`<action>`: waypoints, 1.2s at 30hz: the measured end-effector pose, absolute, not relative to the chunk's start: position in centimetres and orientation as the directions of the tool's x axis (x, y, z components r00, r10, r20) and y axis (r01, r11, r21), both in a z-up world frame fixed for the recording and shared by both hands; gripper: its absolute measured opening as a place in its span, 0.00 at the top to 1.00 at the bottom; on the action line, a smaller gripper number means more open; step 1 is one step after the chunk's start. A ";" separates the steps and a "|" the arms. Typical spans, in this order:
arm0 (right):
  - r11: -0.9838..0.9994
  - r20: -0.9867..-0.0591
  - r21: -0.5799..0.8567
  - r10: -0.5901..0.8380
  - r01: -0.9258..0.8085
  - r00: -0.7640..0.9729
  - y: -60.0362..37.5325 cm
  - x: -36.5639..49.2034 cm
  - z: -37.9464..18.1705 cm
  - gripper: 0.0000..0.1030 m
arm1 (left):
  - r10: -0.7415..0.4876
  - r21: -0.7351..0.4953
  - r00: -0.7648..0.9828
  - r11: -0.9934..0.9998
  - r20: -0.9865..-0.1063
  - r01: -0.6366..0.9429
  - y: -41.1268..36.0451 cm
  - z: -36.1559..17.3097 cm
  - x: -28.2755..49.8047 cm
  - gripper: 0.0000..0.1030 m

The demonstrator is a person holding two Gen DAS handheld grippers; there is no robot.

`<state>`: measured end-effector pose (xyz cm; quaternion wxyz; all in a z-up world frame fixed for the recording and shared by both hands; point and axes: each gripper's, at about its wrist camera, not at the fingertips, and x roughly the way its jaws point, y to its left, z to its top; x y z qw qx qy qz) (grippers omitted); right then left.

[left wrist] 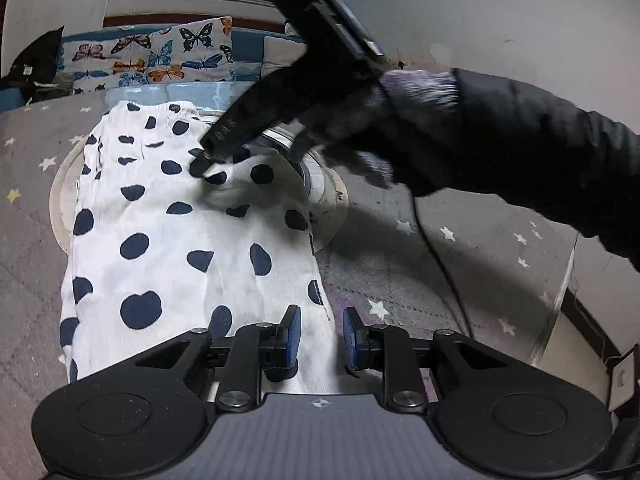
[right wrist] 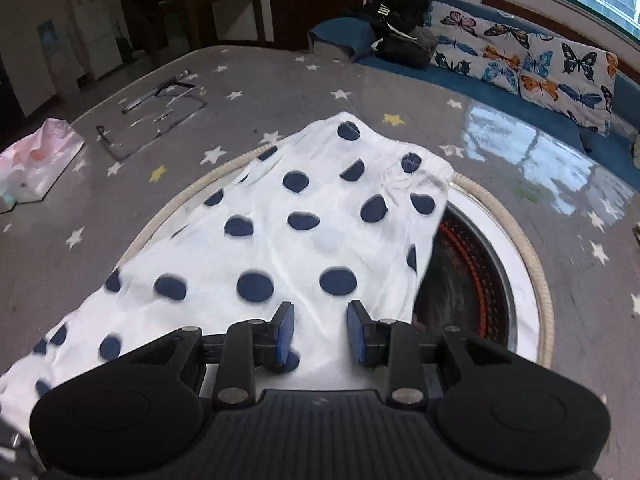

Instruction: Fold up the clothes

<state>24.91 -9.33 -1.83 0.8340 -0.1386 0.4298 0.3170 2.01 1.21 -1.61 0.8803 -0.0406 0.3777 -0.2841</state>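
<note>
A white garment with navy dots (left wrist: 168, 248) (right wrist: 312, 208) lies spread flat on a grey star-print table cover (left wrist: 400, 280), over a round inset. My left gripper (left wrist: 320, 336) is low at the garment's near right edge. Its jaws stand slightly apart with the cloth's edge between them, and the right pad is clear of the cloth. My right gripper (right wrist: 320, 332) points down onto the cloth, jaws slightly apart, pads not pressing. In the left wrist view the right gripper's tips (left wrist: 202, 164) rest by a small raised bump of cloth, with a gloved hand (left wrist: 400, 120) and dark sleeve (left wrist: 540, 152) behind.
The round inset has a pale rim (right wrist: 532, 280) and a dark hollow with an orange ring (right wrist: 472, 264). A pink packet (right wrist: 36, 164) and a metal frame (right wrist: 156, 120) lie at the far left. A butterfly cushion (right wrist: 532, 68) and a black bag (right wrist: 400, 12) sit on the blue sofa.
</note>
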 end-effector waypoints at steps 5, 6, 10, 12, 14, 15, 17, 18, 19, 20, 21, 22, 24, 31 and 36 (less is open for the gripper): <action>0.761 -0.808 0.032 0.400 -0.648 0.431 -7.5 27.4 -2.0 0.66 | -0.553 -0.317 0.544 0.824 -0.631 0.470 1.6 -1.7 2.0 0.75; 0.763 -0.809 0.033 0.400 -0.646 0.431 -7.0 28.0 -2.0 0.65 | -0.556 -0.321 0.543 0.822 -0.630 0.470 1.6 -1.7 2.0 0.75; 0.769 -0.809 0.041 0.400 -0.638 0.431 -5.5 30.5 -2.1 0.65 | -0.568 -0.342 0.538 0.816 -0.623 0.466 1.8 -1.8 2.0 0.75; 0.765 -0.809 0.030 0.396 -0.643 0.434 -4.7 31.6 -2.1 0.64 | -0.573 -0.350 0.536 0.813 -0.620 0.465 1.9 -1.8 2.0 0.75; 0.761 -0.809 0.013 0.389 -0.649 0.440 -3.7 32.5 -2.2 0.64 | -0.578 -0.358 0.534 0.810 -0.617 0.464 1.9 -1.9 2.0 0.75; 0.759 -0.809 0.005 0.385 -0.651 0.444 -3.2 33.0 -2.2 0.63 | -0.580 -0.360 0.533 0.809 -0.616 0.464 1.9 -1.9 2.0 0.75; 0.752 -0.805 -0.016 0.381 -0.659 0.455 -2.3 33.6 -2.3 0.63 | -0.583 -0.364 0.531 0.807 -0.615 0.465 1.9 -1.9 2.1 0.75; 0.751 -0.805 -0.024 0.377 -0.660 0.458 -1.9 34.0 -2.3 0.63 | -0.585 -0.367 0.530 0.806 -0.614 0.464 1.9 -2.0 2.1 0.75; 0.752 -0.803 -0.027 0.376 -0.659 0.462 -1.6 34.2 -2.2 0.63 | -0.586 -0.371 0.530 0.805 -0.613 0.462 1.9 -2.0 2.1 0.75; 0.752 -0.801 -0.029 0.376 -0.659 0.466 -1.3 34.4 -2.1 0.63 | -0.588 -0.375 0.529 0.805 -0.612 0.461 1.9 -2.0 2.1 0.75; 0.752 -0.798 -0.032 0.377 -0.658 0.469 -1.1 34.6 -1.9 0.63 | -0.589 -0.378 0.529 0.804 -0.611 0.459 1.9 -2.0 2.1 0.75; 0.750 -0.792 -0.031 0.384 -0.660 0.474 -1.0 34.6 -1.6 0.64 | -0.590 -0.380 0.529 0.804 -0.610 0.458 1.9 -2.0 2.2 0.75; 0.739 -0.784 -0.015 0.409 -0.673 0.467 -0.9 34.5 -1.0 0.64 | -0.591 -0.381 0.529 0.803 -0.608 0.459 1.9 -2.1 2.2 0.75; 0.735 -0.797 -0.024 0.395 -0.678 0.456 0.8 35.1 -2.1 0.65 | -0.592 -0.381 0.531 0.802 -0.606 0.460 2.0 -2.1 2.2 0.75; 0.746 -0.793 -0.013 0.397 -0.666 0.462 0.5 35.0 -1.1 0.64 | -0.589 -0.374 0.534 0.804 -0.607 0.462 1.9 -2.0 2.1 0.74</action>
